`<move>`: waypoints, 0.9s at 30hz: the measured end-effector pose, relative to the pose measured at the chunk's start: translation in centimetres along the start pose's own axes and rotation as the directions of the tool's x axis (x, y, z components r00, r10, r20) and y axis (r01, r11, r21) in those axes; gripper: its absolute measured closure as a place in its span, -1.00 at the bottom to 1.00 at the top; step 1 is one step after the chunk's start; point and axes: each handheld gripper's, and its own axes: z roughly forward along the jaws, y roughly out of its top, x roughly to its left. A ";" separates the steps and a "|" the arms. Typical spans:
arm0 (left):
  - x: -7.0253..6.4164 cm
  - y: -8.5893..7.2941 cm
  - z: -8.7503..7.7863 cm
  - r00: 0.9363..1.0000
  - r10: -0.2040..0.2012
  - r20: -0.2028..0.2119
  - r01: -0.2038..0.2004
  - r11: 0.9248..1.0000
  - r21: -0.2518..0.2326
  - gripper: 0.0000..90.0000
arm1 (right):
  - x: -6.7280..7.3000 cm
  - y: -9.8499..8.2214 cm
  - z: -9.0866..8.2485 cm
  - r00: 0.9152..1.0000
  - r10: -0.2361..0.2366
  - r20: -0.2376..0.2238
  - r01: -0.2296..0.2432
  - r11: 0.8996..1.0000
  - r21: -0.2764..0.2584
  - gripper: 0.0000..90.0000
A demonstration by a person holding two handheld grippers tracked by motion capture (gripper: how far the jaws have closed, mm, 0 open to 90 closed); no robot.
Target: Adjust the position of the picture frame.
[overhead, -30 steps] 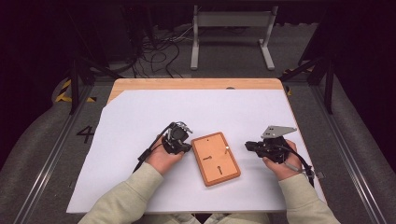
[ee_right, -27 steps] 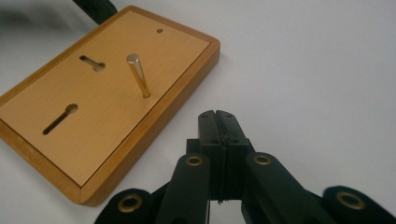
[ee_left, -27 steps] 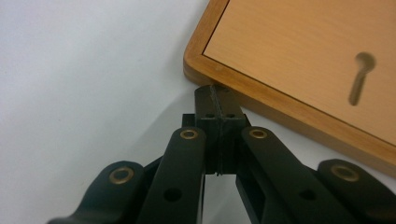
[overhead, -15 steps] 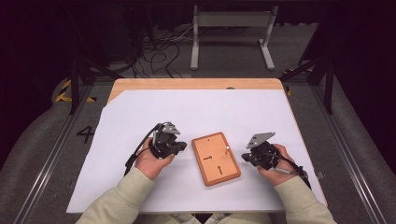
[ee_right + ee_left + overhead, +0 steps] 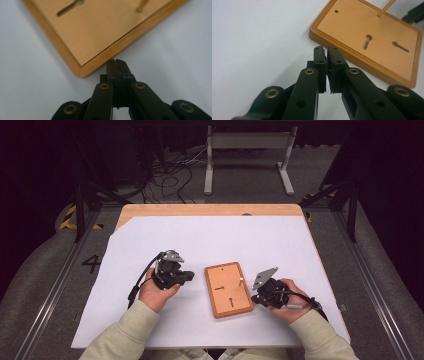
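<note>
On the white-covered bench [image 5: 150,245] a wooden board [image 5: 228,289] lay between the claws. Left claw [image 5: 189,277], beside its left edge, had just been opening slightly, nothing between; right claw [image 5: 255,296] clenched, empty.

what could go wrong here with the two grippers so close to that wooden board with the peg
The thin wooden peg stands upright near the edge of the flat orange-brown wooden board facing the right gripper; a sideways brush could bend or snap it. The board lies loose on the white paper sheet, so a nudge from the shut right gripper at its corner could slide it. The left gripper, jaws barely parted after just opening slightly, holds nothing and is too narrow to grasp the board.
</note>
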 end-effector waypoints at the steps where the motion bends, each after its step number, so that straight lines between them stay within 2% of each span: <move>1: 0.1 -0.1 -0.1 1.000 -0.008 -0.002 0.008 1.000 0.001 0.91 | 0.4 0.4 0.3 1.000 -0.027 -0.011 0.027 1.000 -0.004 1.00; 5: 0.7 -0.5 -0.4 0.999 -0.034 -0.015 0.034 0.999 -0.003 0.90 | 1.4 1.8 0.9 0.995 -0.083 -0.060 0.081 0.996 -0.030 1.00; 10: 1.4 -1.0 -0.7 0.998 -0.062 -0.025 0.061 0.998 -0.016 0.89 | 2.2 3.4 1.8 0.989 -0.121 -0.087 0.117 0.992 -0.053 1.00; 14: 1.9 -1.2 -0.9 0.997 -0.067 -0.031 0.067 0.998 -0.016 0.87 | 3.0 4.7 2.5 0.984 -0.152 -0.091 0.147 0.987 -0.064 1.00; 16: 2.1 -1.4 -1.1 0.997 -0.072 -0.037 0.071 0.997 -0.024 0.86 | 3.2 5.6 3.0 0.978 -0.183 -0.098 0.177 0.982 -0.069 1.00; 19: 2.5 -1.6 -1.4 0.996 -0.082 -0.042 0.080 0.996 -0.038 0.85 | 3.6 7.0 4.0 0.972 -0.205 -0.119 0.196 0.977 -0.080 1.00; 24: 2.7 -1.7 -1.7 0.996 -0.078 -0.037 0.076 0.995 -0.059 0.82 | 3.7 8.3 4.6 0.967 -0.215 -0.138 0.205 0.975 -0.081 1.00; 27: 2.6 -2.1 -1.6 0.998 -0.062 -0.030 0.060 0.997 -0.050 0.80 | 3.6 8.4 3.4 0.960 -0.204 -0.191 0.186 0.977 -0.107 1.00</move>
